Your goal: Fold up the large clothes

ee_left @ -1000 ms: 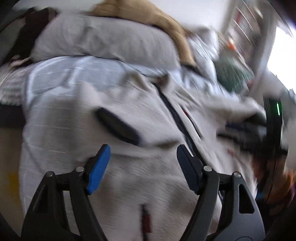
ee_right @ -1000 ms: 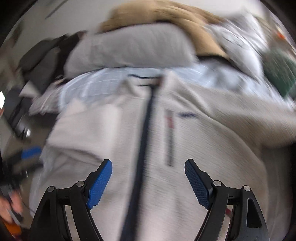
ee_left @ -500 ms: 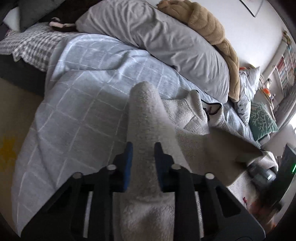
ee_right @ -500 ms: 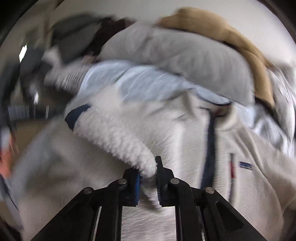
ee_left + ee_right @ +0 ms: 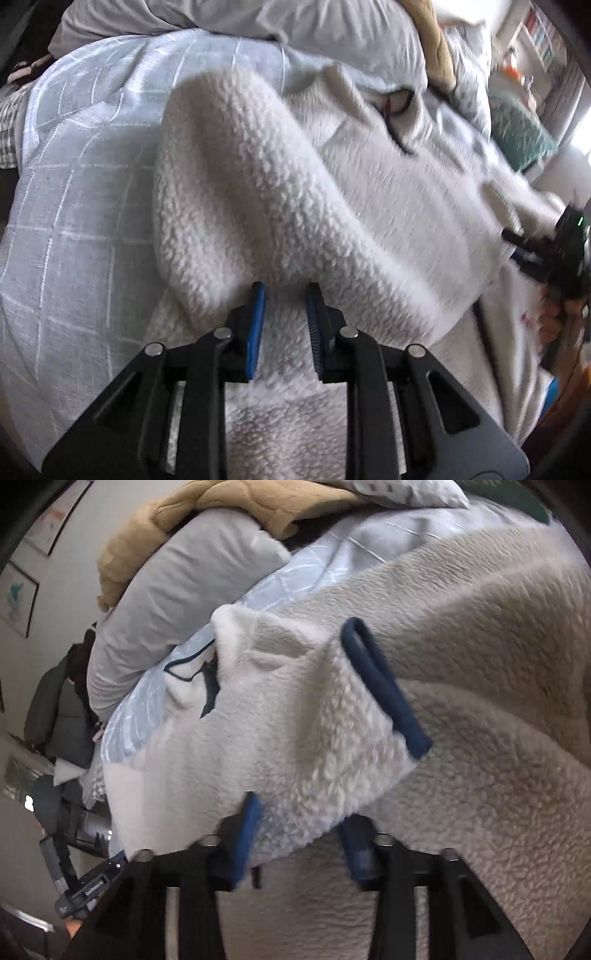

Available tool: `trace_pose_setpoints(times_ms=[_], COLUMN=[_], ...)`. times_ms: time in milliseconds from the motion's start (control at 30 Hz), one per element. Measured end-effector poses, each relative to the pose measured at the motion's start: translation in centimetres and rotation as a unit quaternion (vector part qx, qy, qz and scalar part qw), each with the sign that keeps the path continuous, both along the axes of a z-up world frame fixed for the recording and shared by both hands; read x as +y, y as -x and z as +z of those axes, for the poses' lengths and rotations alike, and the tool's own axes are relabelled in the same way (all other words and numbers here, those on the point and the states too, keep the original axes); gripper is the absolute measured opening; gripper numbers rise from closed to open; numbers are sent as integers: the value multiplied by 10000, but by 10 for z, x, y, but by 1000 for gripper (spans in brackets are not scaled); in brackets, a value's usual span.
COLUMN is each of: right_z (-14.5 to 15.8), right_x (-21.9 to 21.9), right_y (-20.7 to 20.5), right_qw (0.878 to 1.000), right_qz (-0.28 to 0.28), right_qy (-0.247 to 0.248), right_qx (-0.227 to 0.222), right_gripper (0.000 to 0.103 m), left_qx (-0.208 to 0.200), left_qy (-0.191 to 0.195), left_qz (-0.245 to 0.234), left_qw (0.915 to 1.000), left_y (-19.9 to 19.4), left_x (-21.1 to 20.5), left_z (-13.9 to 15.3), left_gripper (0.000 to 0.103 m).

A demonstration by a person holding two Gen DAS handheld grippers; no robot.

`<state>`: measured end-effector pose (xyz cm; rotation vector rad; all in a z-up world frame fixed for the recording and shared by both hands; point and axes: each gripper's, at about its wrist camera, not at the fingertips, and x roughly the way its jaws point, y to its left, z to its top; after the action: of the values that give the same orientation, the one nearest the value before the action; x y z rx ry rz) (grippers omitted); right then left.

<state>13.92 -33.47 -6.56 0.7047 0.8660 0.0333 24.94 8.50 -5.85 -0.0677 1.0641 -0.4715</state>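
pale blue checked bedding (image 5: 74, 192) covers the bed, with a grey pillow (image 5: 177, 602) and a tan blanket (image 5: 207, 513) at the far side. spread over it lies the cream fleece jacket (image 5: 369, 192), its sleeve (image 5: 229, 177) folded across the body. the left gripper (image 5: 284, 325) sits at the near fold of that sleeve, jaws a little parted, fleece between the 2 blue pads. the right gripper (image 5: 299, 834) has its jaws apart around the navy-trimmed cuff (image 5: 384, 686) end; whether they grip cannot be told.
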Motion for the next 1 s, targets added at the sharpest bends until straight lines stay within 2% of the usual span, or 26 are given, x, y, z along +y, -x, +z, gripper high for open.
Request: trace_pose_setpoints(times_ms=[100, 167, 200, 267, 333, 367, 400, 467, 533, 600, 633, 733, 767, 800, 833, 867, 900, 933, 1000], right_z=[1, 4, 9, 33, 66, 77, 83, 71, 37, 5, -6, 2, 6, 11, 18, 23, 31, 39, 52], right_x=[-9, -8, -5, 7, 22, 29, 33, 25, 11, 5, 6, 5, 3, 1, -3, -5, -6, -9, -14], right_y=[-1, -1, -3, 2, 13, 20, 29, 28, 18, 14, 14, 19, 23, 25, 32, 40, 50, 62, 83], right_qw=[9988, 9983, 9987, 9969, 9888, 9825, 9733, 9711, 9771, 9812, 9803, 9791, 9800, 9803, 9802, 9804, 9811, 9821, 9836], right_qz=[-311, -442, -436, -424, -313, -283, -348, -440, -434, -309, -237, -231, -217, -211, -197, -179, -136, -65, 101], right_qy=[-323, -295, -113, 457, 1046, 1336, 1815, 2082, 2036, 1900, 1939, 2001, 1956, 1936, 1936, 1924, 1895, 1849, 1759], right_qx=[-188, -234, -230, -485, -1016, -1267, -1364, -1084, -430, 158, 278, 297, 297, 318, 364, 375, 363, 343, 378], right_gripper=[49, 23, 12, 11, 11, 11, 11, 11, 11, 12, 12, 19, 22, 32, 45, 52, 60, 63, 68], left_qx=[-264, -428, -517, -718, -771, -722, -591, -269, -220, -159, -170, -111, -79, -39, -15, -5, -14, -67, -136], left_qy=[315, 519, 594, 722, 689, 604, 345, 101, 333, 346, 327, 267, 216, 140, 99, 22, -245, -441, -698], left_qz=[277, 485, 581, 681, 714, 741, 851, 1006, 1179, 1216, 1211, 1154, 1118, 1055, 984, 899, 858, 832, 658], left_qw=[9988, 9966, 9952, 9925, 9921, 9928, 9940, 9945, 9922, 9919, 9920, 9929, 9935, 9943, 9951, 9959, 9960, 9955, 9953], left_y=[-4, -7, -10, -15, -19, -22, -26, -34, -36, -38, -37, -33, -30, -25, -19, -12, 1, 12, 39], left_x=[9, 16, 18, 20, 17, 15, 13, 13, 20, 22, 21, 20, 20, 21, 21, 20, 21, 22, 28], left_z=[11, 14, 15, 17, 12, 6, -5, -27, -35, -34, -33, -25, -20, -13, -7, -1, 8, 14, 26], left_gripper=[23, 23, 23, 23, 23, 23, 23, 12, 10, 10, 10, 11, 15, 20, 33, 52, 63, 75, 76])
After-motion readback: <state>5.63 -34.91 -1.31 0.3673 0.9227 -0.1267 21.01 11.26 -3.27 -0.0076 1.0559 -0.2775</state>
